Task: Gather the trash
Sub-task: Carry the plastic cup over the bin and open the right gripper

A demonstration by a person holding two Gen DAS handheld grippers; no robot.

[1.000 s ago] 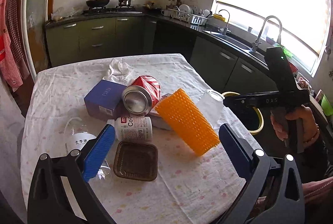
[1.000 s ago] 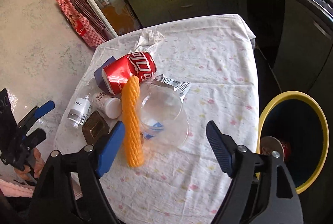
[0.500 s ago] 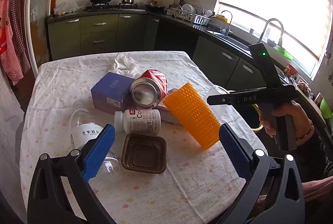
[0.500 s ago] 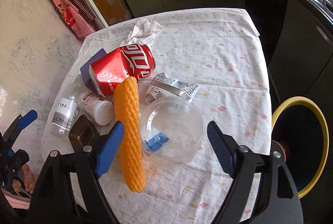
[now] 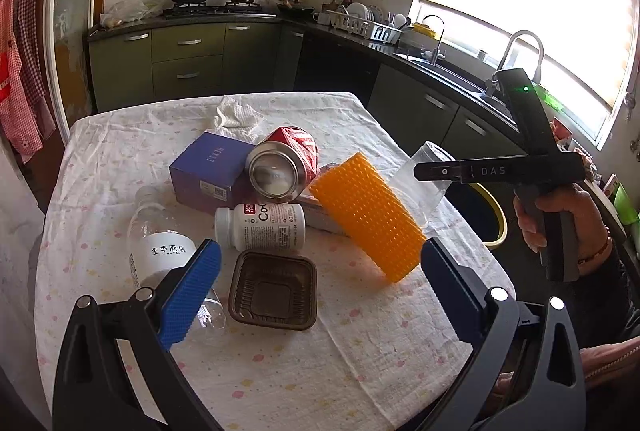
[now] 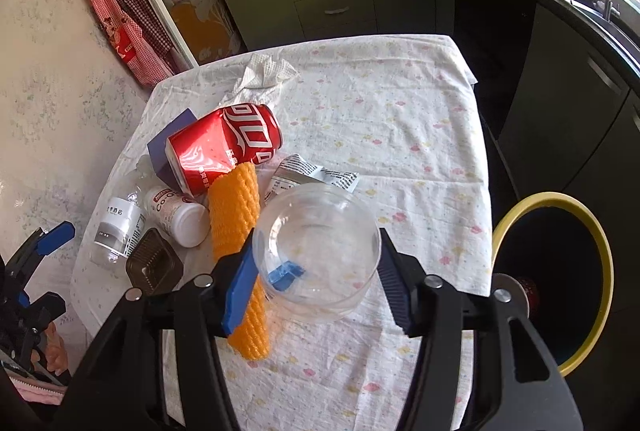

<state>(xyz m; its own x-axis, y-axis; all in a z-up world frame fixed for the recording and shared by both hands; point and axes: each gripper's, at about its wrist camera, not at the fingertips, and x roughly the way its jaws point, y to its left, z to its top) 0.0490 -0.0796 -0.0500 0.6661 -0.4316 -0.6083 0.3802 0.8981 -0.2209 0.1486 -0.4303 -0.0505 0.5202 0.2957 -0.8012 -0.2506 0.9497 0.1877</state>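
Since the earlier frame the right hand-held gripper (image 6: 316,263) has narrowed about the clear plastic cup (image 6: 318,251), lower centre, seemingly touching its walls, which could buckle and slip against the orange roll (image 6: 236,215); the left hand-held gripper (image 5: 320,287) gapes wide, empty.

Clear glossy plastic cup (image 6: 318,251), shiny metal can (image 6: 224,147), knobbly orange plastic roll (image 5: 366,219), wrinkled cloth tablecloth (image 6: 400,135).

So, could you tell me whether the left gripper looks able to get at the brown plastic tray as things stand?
Probably yes. The left gripper is open, and the brown plastic tray lies flat on the tablecloth between its fingers with nothing on top. The clear water bottle beside the left finger might get nudged.
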